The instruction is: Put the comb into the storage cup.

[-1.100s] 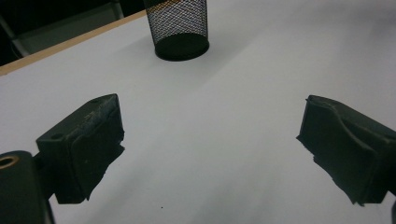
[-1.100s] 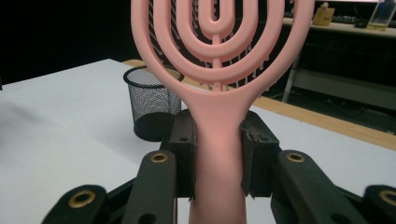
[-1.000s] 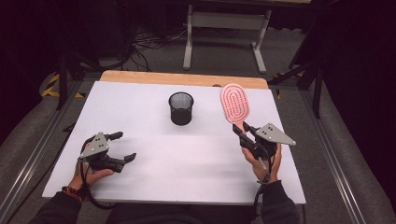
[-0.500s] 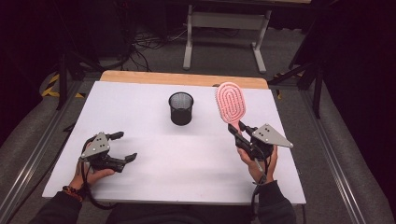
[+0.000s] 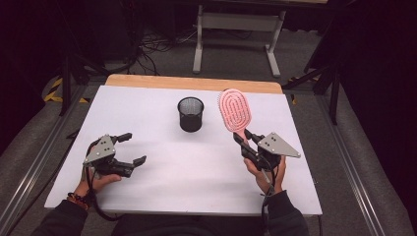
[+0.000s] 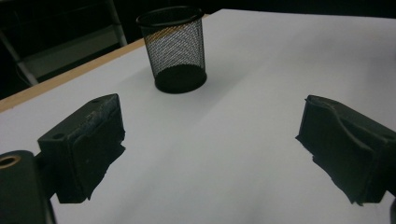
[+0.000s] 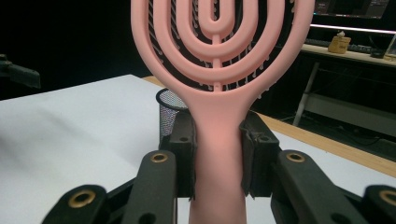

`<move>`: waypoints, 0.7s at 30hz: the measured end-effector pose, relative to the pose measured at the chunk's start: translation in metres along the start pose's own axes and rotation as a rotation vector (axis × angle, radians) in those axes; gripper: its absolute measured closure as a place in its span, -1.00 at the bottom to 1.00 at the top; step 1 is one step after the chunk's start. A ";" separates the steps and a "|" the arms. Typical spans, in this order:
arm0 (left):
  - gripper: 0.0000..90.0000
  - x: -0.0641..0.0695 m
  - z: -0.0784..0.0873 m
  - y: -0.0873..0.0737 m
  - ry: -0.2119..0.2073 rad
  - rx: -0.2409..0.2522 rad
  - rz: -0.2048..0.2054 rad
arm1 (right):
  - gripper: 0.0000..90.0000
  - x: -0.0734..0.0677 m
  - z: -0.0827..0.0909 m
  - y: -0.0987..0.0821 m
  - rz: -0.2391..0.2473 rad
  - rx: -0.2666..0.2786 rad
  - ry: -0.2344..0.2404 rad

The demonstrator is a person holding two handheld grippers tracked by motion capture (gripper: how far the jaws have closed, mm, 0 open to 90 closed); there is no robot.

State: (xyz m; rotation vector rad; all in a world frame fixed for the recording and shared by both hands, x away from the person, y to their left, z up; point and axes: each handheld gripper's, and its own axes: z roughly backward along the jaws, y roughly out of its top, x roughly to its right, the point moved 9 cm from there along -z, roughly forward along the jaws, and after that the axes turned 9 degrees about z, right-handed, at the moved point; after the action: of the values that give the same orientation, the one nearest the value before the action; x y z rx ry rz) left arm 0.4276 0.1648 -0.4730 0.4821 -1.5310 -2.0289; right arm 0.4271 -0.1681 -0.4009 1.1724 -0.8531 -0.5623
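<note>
A pink hairbrush [image 5: 234, 109] with an oval slotted head is held up off the white table [image 5: 162, 182] at the right. My right gripper [image 5: 244, 139] is shut on its handle [image 7: 218, 140], pads pressing both sides. A black mesh cup [image 5: 190, 114] stands upright at the table's middle back, left of the brush head; the right gripper view has the cup [image 7: 169, 112] behind the brush. My left gripper [image 5: 132, 148] rests low at the front left, open with nothing between its fingers [image 6: 86, 140], aimed toward the cup [image 6: 176, 47].
The white table has a wooden strip [image 5: 192, 82] along its far edge. Beyond it a grey metal stand [image 5: 236, 29] and cables lie on the floor. A metal rail [image 5: 350, 162] runs along the right side.
My right hand has carried the brush a little leftward, toward the mesh cup. The left gripper has stayed put.
</note>
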 end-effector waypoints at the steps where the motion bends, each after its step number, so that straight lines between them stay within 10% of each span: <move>1: -0.83 0.002 0.000 0.003 -0.003 0.009 0.001 | 0.55 -0.001 0.000 0.000 -0.008 0.003 0.008; 21: -0.83 0.062 -0.044 0.070 -0.187 0.094 0.013 | 0.55 -0.036 -0.015 -0.002 0.042 -0.011 0.064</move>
State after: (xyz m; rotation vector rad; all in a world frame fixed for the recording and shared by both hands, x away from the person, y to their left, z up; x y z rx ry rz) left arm 0.4191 0.0793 -0.4157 0.3244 -1.7411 -2.0473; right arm 0.4188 -0.1327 -0.4150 1.1541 -0.8177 -0.4920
